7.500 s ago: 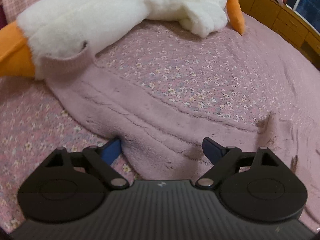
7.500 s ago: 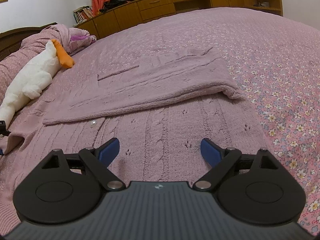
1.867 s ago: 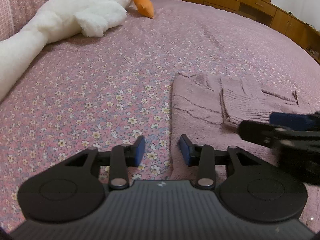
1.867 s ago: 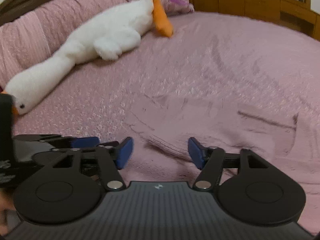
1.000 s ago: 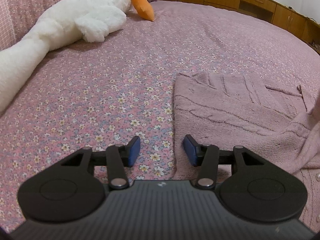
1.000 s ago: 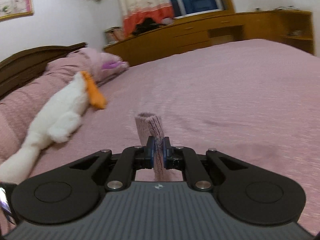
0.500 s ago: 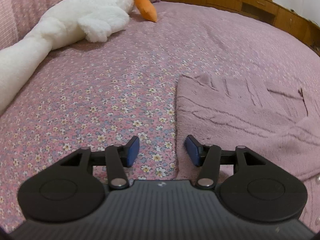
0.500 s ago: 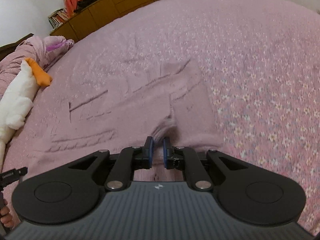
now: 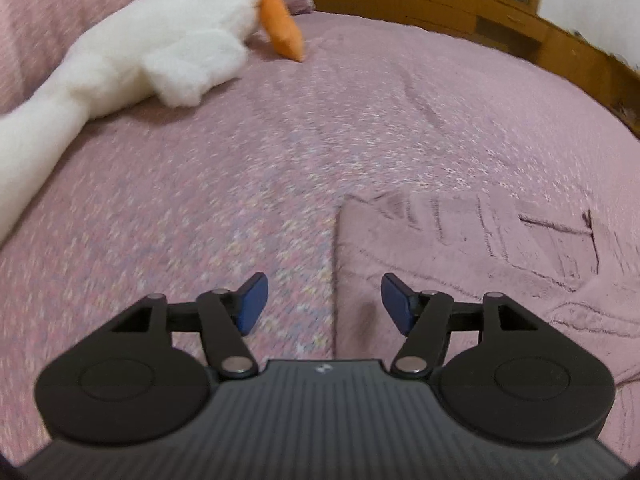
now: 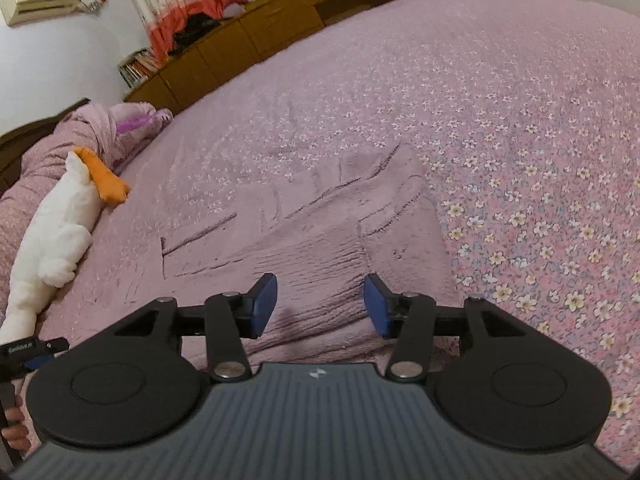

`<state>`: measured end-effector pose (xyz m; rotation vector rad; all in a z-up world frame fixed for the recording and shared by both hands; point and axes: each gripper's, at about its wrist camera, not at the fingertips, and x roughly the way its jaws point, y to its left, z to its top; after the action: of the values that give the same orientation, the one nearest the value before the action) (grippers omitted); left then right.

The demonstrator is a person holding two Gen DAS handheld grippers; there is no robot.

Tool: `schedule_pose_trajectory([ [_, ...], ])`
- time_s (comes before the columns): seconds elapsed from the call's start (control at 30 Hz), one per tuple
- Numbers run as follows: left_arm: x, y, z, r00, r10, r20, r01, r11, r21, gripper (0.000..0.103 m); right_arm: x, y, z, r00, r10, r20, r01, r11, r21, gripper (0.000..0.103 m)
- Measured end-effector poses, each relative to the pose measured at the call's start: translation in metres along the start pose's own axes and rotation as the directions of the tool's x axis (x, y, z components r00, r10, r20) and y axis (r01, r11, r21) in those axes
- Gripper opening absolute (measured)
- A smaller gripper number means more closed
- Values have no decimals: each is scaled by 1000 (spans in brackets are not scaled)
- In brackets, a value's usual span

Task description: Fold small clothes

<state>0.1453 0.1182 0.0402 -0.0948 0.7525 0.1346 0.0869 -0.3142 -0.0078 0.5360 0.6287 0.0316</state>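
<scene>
A pink cable-knit sweater [image 9: 480,264] lies partly folded on the pink floral bedspread [image 9: 200,208]. In the left wrist view my left gripper [image 9: 324,300] is open and empty, straddling the sweater's left edge. In the right wrist view the sweater [image 10: 312,232] lies flat with a sleeve folded across it, and my right gripper [image 10: 320,306] is open and empty just above its near part. The left gripper's body [image 10: 24,354] shows at the far left edge of that view.
A white plush goose with orange feet [image 9: 152,52] lies along the pillows at the left; it also shows in the right wrist view [image 10: 56,236]. Wooden cabinets [image 10: 280,20] and a curtain stand beyond the bed. The bedspread [image 10: 520,140] stretches to the right.
My right gripper has opened and let go of the sleeve, which now lies flat on the sweater. My left gripper has opened wider and shifted slightly.
</scene>
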Motion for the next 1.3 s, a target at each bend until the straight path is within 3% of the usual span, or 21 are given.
schedule_pose_trajectory([
  [0.13, 26, -11, 8, 999, 14, -44, -14, 1000, 12, 65, 3, -14, -10, 997, 51, 51, -54, 997, 53, 57],
  [0.23, 39, -14, 11, 997, -53, -60, 50, 998, -42, 64, 6, -20, -8, 995, 76, 60, -82, 991, 102, 57],
  [0.37, 47, -18, 11, 991, -127, -43, 122, 987, -103, 64, 11, -18, -6, 994, 84, 65, -91, 990, 108, 57],
  [0.47, 50, -25, 8, 993, -117, -16, 116, 990, -86, 63, 13, -11, -7, 995, 71, 65, -76, 995, 69, 57],
  [0.53, 48, -29, 4, 996, -88, 6, 89, 993, -80, 57, 14, -5, -9, 996, 59, 66, -63, 996, 57, 57],
  [0.67, 40, -26, 1, 993, -103, 56, 107, 991, -79, 15, 17, 3, -13, 996, 65, 63, -67, 997, 37, 57],
  [0.83, 27, -19, 1, 988, -100, 117, 115, 985, -127, 14, 19, 16, -18, 997, 47, 65, -46, 999, -19, 56],
  [0.87, 22, -20, 2, 986, -92, 138, 109, 987, -120, 14, 18, 15, -19, 997, 42, 68, -41, 999, -28, 45],
  [0.9, 19, -21, 2, 984, -83, 157, 100, 989, -110, 14, 15, 14, -20, 997, 33, 73, -30, 998, -46, 19],
  [0.93, 16, -22, 2, 981, -69, 179, 88, 991, -99, 14, 14, 16, -20, 996, 23, 82, -18, 998, -68, 9],
  [1.0, 15, -20, 2, 979, -46, 198, 66, 993, -96, 14, 6, 21, -21, 990, 27, 140, -14, 995, -95, 4],
  [1.13, 33, -10, 1, 990, -4, 144, 24, 991, -135, 12, -16, 38, -26, 959, 40, 282, 29, 971, -238, 4],
  [1.2, 41, -7, 0, 993, 22, 119, -5, 990, -144, 12, -9, 38, -27, 972, 18, 234, 40, 971, -237, 4],
  [1.3, 44, -3, 2, 995, 2, 102, 13, 988, -151, 12, 11, 30, -25, 994, -13, 108, 31, 985, -171, 5],
])
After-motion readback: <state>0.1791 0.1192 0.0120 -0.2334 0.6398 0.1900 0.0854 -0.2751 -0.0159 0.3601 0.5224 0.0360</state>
